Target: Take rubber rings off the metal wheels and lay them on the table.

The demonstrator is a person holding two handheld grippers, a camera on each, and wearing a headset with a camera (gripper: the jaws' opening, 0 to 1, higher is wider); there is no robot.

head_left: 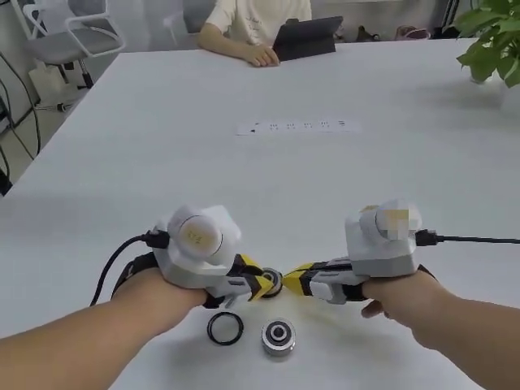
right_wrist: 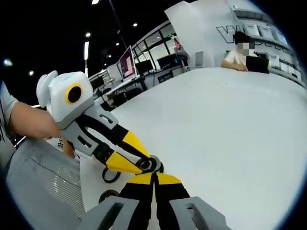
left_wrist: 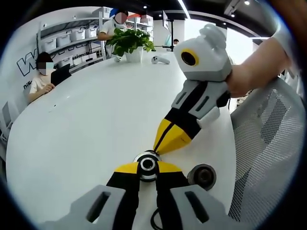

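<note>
Beyond the small metal wheel (head_left: 272, 282), at which the left gripper (head_left: 262, 285) and right gripper (head_left: 288, 283) meet, wide bare white counter (head_left: 162, 146) is left open as far as a flat white socket strip (head_left: 297, 127). Nearer than that wheel, passage is narrowed by a loose black rubber ring (head_left: 225, 328) and a second metal wheel (head_left: 279, 336) lying side by side.

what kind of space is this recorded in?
Probably an open office or lab meeting area: a big white table, a person with a laptop at its far end, shelves of storage bins and a potted plant.
</note>
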